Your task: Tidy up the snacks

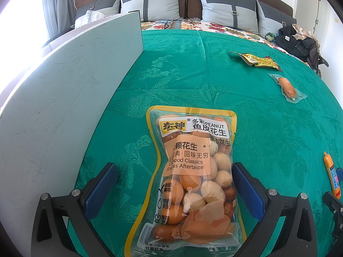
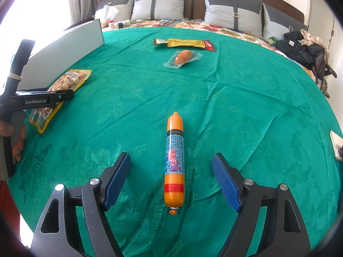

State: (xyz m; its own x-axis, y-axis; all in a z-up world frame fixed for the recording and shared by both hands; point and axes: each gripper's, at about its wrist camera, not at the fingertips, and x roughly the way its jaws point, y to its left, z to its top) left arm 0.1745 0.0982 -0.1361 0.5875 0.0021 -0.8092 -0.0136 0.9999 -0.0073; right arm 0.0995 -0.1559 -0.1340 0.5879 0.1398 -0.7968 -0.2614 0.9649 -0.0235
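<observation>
Peanut bag (image 1: pixel 188 180) between gaping left claw (image 1: pixel 174 184); sausage stick (image 2: pixel 174 162) between gaping right claw (image 2: pixel 171 180), neither gripped. Pickup stage; next: lower, pinch.

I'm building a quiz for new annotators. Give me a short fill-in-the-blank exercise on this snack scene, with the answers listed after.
1. The left tool straddles a bag of coated ____.
2. The orange sausage stick lies between the fingers of the ____ tool.
3. The snacks lie on a ____ patterned cloth.
4. The small sealed sausage sits just in front of the ____ flat packet.

Missing words: peanuts; right; green; yellow
</observation>
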